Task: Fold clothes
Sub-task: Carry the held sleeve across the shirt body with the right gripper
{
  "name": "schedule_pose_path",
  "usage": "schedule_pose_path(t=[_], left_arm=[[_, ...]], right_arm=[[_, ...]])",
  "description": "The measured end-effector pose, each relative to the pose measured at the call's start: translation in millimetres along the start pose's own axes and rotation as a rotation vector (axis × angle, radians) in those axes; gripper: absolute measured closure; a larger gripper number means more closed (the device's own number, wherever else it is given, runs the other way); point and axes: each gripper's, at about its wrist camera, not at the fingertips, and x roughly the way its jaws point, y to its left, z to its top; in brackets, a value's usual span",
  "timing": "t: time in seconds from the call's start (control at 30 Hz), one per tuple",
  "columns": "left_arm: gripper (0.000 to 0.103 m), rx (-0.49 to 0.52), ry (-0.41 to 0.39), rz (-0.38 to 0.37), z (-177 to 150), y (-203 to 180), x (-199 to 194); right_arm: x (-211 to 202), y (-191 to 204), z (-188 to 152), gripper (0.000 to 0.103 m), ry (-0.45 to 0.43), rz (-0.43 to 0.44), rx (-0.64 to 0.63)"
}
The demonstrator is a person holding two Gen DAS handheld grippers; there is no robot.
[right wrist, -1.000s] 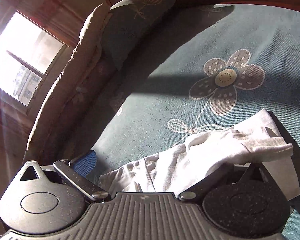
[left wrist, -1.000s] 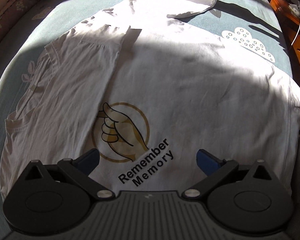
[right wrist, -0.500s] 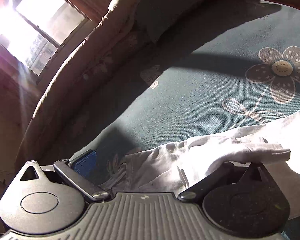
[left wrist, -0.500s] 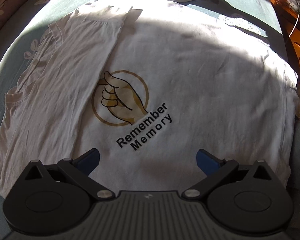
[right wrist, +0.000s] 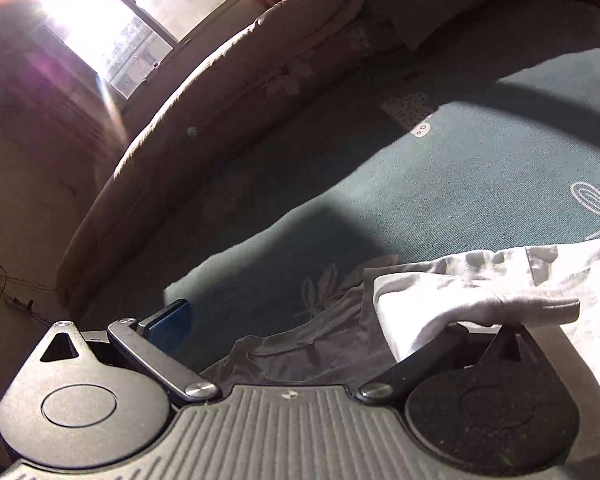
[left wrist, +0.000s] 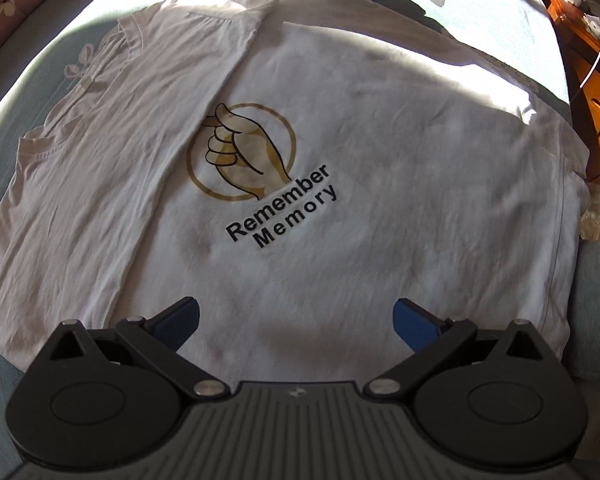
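White T-shirt (left wrist: pixel 380 184) lying flat on the bed (right wrist: pixel 460 184), one side folded inward. Left claw (left wrist: pixel 296 316) hovering released; right claw (right wrist: pixel 312 320) spread, sleeve (right wrist: pixel 480 300) draping over one finger.

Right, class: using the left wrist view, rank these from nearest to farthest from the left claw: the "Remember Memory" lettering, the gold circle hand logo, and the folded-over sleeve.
1. "Remember Memory" lettering: just ahead of the open left claw, centre.
2. Gold circle hand logo: beyond the lettering, slightly left.
3. Folded-over sleeve: farthest, upper left of the white T-shirt.
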Motion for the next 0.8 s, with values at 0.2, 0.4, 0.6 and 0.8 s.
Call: schedule_pose_path(t=[0.2,0.4,0.6,0.8], left_arm=[[0.001,-0.025,-0.003,0.003,-9,2,-2],[0.001,-0.05,-0.006,0.009,-15,3,-3],[0.001,-0.066,-0.009,0.011,-22,2,-5],[0.001,-0.089,-0.012,0.019,-31,4,-9]], right_arm=[[16,32,-14,0.0,0.052,0.03,-0.101],[25,65,-28,0.0,0.1,0.055,-0.233],[38,84,-41,0.0,0.148,0.078,-0.29],[48,97,-56,0.0,0.206,0.108,-0.326]])
